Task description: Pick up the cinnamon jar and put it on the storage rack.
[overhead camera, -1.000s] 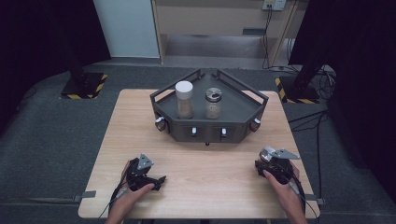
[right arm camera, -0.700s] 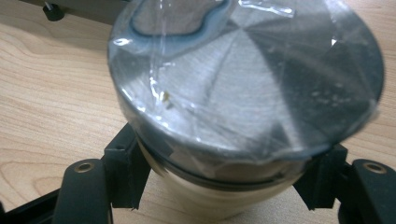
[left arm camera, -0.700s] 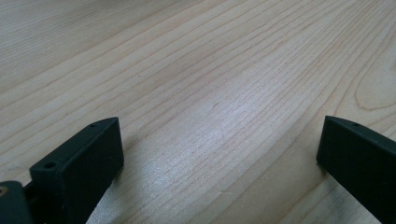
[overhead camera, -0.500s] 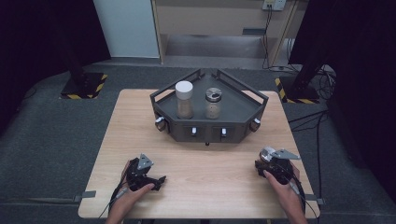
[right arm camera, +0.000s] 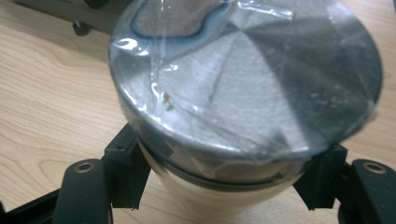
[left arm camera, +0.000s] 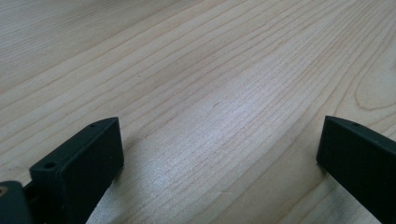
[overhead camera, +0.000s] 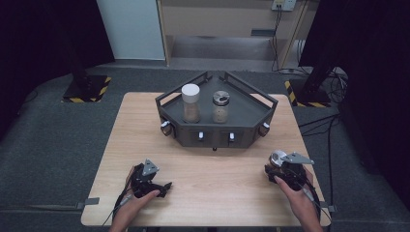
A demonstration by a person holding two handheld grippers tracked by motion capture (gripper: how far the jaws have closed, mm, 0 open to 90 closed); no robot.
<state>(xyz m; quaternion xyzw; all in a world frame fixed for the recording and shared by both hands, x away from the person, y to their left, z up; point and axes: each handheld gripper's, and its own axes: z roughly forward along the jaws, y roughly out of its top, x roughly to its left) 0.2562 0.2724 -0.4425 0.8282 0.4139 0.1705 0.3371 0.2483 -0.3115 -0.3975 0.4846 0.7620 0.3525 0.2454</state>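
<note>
My right gripper (overhead camera: 276,168) stands near the table's right front edge and is shut on a small jar (overhead camera: 277,157) with a shiny metal lid. In the right gripper view the jaws press both sides of the pale jar body just under the lid (right arm camera: 243,79), which is covered in clear film. My left gripper (overhead camera: 163,187) rests low over the wood at the front left. Its two black jaws stand wide apart in the left gripper view (left arm camera: 219,154), with bare tabletop between them.
A dark angular tray (overhead camera: 251,104) sits at the back middle of the wooden table (overhead camera: 212,193). On it stand a jar with a white lid (overhead camera: 190,102) and a jar with a metal lid (overhead camera: 220,106). Small knobs line the tray's front wall.
</note>
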